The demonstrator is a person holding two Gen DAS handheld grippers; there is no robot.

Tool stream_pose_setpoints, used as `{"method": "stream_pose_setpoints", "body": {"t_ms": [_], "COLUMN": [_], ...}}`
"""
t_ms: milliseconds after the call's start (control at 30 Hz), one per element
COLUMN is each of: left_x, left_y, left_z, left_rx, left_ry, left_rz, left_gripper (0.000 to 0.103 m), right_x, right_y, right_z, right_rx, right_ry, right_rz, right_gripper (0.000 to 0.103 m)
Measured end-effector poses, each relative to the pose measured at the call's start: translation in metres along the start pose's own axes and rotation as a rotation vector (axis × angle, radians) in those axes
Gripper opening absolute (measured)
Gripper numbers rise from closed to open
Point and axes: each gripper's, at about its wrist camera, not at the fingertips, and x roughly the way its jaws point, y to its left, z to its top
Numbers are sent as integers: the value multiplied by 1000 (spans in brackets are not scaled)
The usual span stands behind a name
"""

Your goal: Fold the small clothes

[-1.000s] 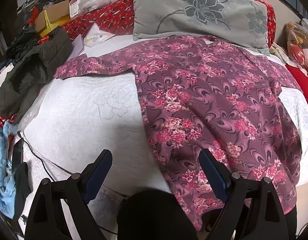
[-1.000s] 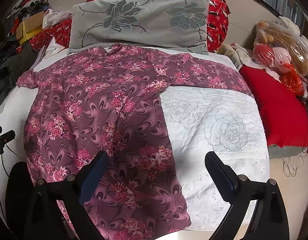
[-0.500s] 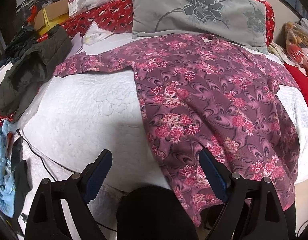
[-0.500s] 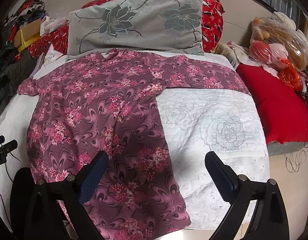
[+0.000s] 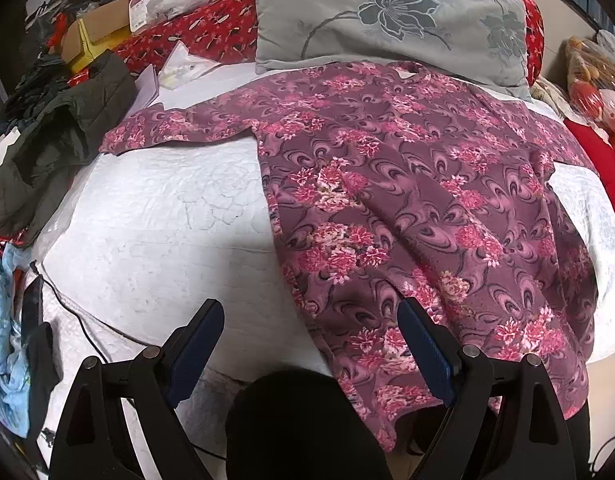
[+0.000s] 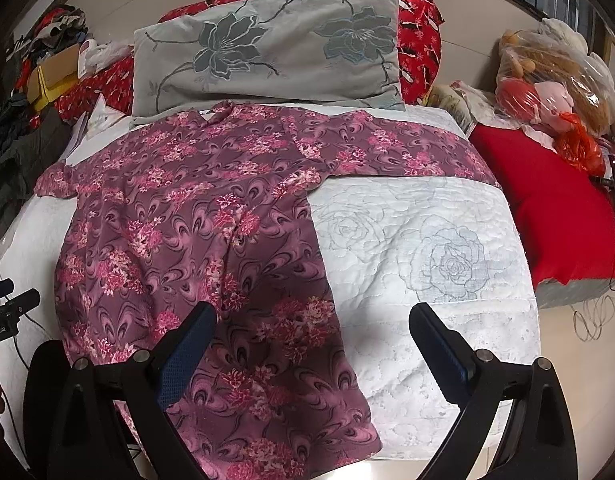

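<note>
The floral shirt (image 5: 407, 184) lies spread flat on the bed, purple with pink flowers, collar toward the headboard and hem hanging over the near edge. One sleeve (image 5: 175, 132) stretches out to the left, the other sleeve (image 6: 407, 156) to the right. Under it is a white quilt (image 6: 427, 248) stitched with rose outlines.

The left gripper (image 5: 309, 344) hovers above the near edge of the bed, its fingers (image 5: 195, 344) spread wide and holding nothing; one finger sits over the quilt, the other over the hem of the shirt. The right gripper (image 6: 311, 348) hangs likewise, fingers (image 6: 439, 352) wide apart and empty, one over the shirt and one over bare quilt.

At the collar a grey pillow (image 6: 267, 48) with dark flower embroidery leans against a red patterned cushion (image 6: 419, 36). To the right of the bed a clear plastic bag (image 6: 555, 76) holds stuffed toys, resting by a red cushion (image 6: 555, 200). On the left a dark green jacket (image 5: 63, 132) is heaped at the quilt's edge, with a cardboard box (image 5: 95, 32) and piled clothes behind it; what is inside the box cannot be told. A black cable (image 5: 75, 308) runs across the quilt's near left corner, beside light blue cloth (image 5: 3, 344)
</note>
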Motion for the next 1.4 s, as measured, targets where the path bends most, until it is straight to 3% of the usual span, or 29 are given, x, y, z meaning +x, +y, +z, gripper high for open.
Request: {"method": "stream_pose_setpoints", "body": {"t_ms": [1133,1300,1400], "left_x": [9,14,24], "left_y": [-9,-7,4], "left_z": [1,2,4], "left_rx": [20,12,-45], "left_ry": [28,47,95], "left_rz": [-8,-15,-39], "left_gripper": [89,89,89], "right_x": [9,10,14], "right_y": [-4,-5,-9], "right_z": [-6,-8,-11], "right_rx": [21,23,27], "right_ry": [20,25,37], "right_rz": [32,31,28], "right_gripper": [97,97,97]}}
